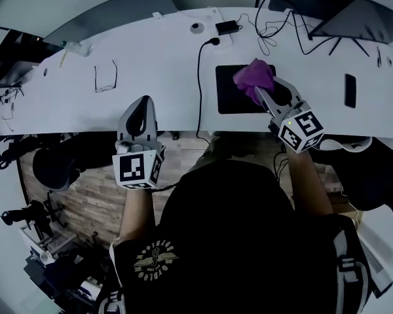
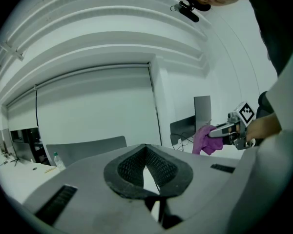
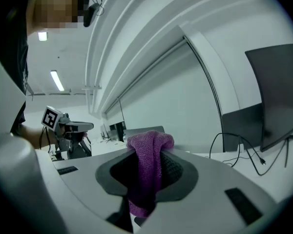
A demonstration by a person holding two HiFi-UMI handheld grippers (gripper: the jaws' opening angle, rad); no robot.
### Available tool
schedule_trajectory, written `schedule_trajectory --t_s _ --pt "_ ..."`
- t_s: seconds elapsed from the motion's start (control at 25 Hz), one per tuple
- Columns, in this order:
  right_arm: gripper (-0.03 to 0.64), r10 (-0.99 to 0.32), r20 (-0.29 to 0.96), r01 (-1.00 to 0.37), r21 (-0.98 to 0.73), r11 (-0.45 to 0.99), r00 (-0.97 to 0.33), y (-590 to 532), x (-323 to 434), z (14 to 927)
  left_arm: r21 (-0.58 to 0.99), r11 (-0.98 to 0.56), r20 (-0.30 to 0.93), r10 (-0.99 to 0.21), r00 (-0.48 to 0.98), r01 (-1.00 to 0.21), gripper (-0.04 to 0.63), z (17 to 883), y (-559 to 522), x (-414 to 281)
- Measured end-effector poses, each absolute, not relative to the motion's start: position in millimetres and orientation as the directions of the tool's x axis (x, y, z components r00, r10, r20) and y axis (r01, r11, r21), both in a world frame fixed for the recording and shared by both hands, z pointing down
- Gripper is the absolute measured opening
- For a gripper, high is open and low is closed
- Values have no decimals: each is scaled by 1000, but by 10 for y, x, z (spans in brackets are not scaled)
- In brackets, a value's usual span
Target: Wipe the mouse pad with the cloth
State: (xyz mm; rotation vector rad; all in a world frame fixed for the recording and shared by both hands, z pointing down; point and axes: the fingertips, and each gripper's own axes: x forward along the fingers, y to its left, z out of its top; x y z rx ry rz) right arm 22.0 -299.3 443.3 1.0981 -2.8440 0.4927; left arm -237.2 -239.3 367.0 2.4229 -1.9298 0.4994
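Dim, bluish light; strong fisheye bending at edges.

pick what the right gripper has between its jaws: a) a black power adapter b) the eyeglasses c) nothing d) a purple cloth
d: in the right gripper view, the right gripper has its jaws closed on the purple cloth. The head view shows the cloth bunched at the jaw tips over the black mouse pad.

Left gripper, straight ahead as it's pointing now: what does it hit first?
Probably nothing soon: the left gripper points across the white desk; the grey panel beyond its far edge looks first, depth unclear.
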Motion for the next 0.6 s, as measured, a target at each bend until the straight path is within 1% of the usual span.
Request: schedule_trajectory --t_s 0.28,0.44,0.6 --pt "86 -582 281 -646 -301 701 -763 -3151 -154 5058 -162 -239 322 -930 178 -957 3 3952 -2481 -2544" --pt "86 -554 330 -642 -314 699 -765 -3290 -315 5333 -137 -229 310 -934 178 -964 2 4045 -2607 -2587" --pt "86 -521 371 -634 -334 697 -768 -3413 -464 5623 -121 -242 330 -925 191 -963 2 4166 -2724 -2562"
